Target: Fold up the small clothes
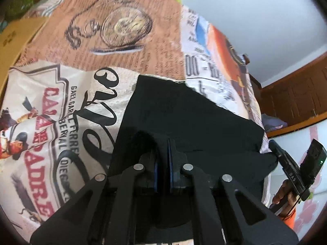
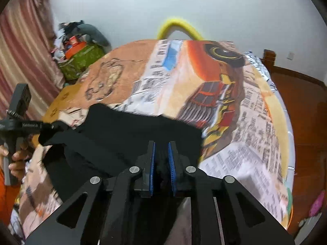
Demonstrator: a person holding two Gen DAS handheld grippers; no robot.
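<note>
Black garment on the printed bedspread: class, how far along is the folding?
Done: black garment lies partly spread on the bedspread. In hand: left gripper and right gripper each pinch an edge. Left: no finished fold shows yet.
</note>
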